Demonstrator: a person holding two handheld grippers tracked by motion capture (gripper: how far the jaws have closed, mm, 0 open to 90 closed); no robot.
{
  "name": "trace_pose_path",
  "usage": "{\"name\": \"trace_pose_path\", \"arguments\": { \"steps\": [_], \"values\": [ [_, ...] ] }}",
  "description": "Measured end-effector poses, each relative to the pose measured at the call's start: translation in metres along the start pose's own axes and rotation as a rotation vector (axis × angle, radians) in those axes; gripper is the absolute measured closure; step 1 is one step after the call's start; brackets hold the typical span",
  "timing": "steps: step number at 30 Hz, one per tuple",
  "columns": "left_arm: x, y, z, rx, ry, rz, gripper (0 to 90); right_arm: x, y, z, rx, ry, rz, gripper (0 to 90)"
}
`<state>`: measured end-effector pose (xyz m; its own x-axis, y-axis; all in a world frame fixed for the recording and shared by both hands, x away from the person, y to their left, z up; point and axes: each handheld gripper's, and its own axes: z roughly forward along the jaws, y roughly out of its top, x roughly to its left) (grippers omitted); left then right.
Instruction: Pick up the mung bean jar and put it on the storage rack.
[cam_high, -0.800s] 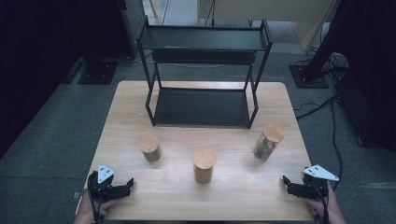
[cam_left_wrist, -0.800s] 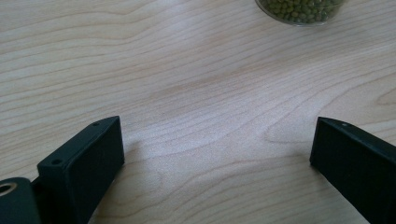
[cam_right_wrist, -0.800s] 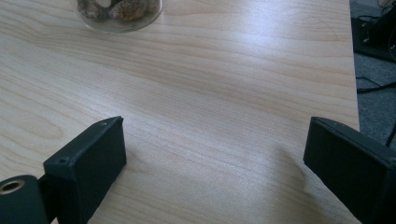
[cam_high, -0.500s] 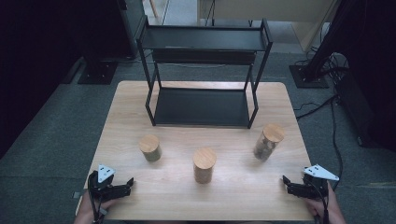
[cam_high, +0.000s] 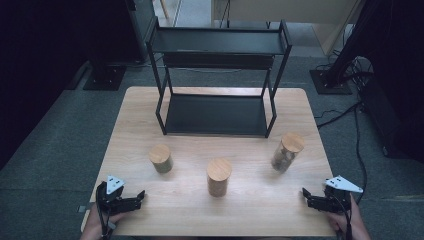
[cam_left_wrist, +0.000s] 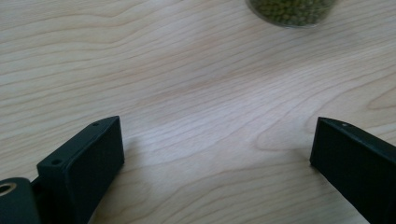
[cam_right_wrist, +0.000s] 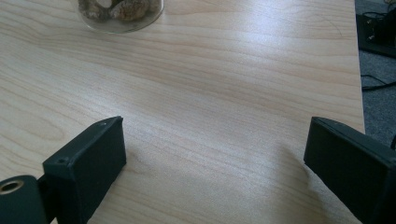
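Three jars with wooden lids stand on the wooden table (cam_high: 250, 205): a short one (cam_high: 160, 158) at the left, a middle one (cam_high: 219, 176), and a taller one (cam_high: 287, 151) at the right. My left gripper (cam_high: 140, 198) rests open near the front left corner, nothing between its jaws. The bottom of the short jar (cam_left_wrist: 293, 11), full of green beans, sits ahead of my left gripper (cam_left_wrist: 217, 154). My right gripper (cam_high: 305, 196) rests open near the front right corner. Beyond my right gripper (cam_right_wrist: 215, 154) is the base of the taller jar (cam_right_wrist: 120, 14), holding brownish pieces.
A black two-tier metal shelf rack (cam_high: 217, 75) stands at the back of the table. The table's right edge (cam_right_wrist: 359, 93) runs close beside my right gripper, with dark floor and cables beyond.
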<state>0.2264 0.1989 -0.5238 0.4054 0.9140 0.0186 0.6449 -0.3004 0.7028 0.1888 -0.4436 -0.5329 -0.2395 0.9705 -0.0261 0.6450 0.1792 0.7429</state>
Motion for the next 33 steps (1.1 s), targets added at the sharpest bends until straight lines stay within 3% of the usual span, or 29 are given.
{"name": "trace_pose_path", "arguments": {
  "steps": [22, 33],
  "values": [
    [-0.030, 0.027, 0.023, 0.003, -0.018, 0.033, 2.8, 0.002, 0.000, 0.000, -0.005, -0.009, -0.014, 5.1],
    [-0.031, 0.044, 0.029, -0.013, -0.024, -0.018, 3.4, 0.002, 0.000, -0.001, -0.006, -0.011, -0.017, 5.1]
  ]
}}
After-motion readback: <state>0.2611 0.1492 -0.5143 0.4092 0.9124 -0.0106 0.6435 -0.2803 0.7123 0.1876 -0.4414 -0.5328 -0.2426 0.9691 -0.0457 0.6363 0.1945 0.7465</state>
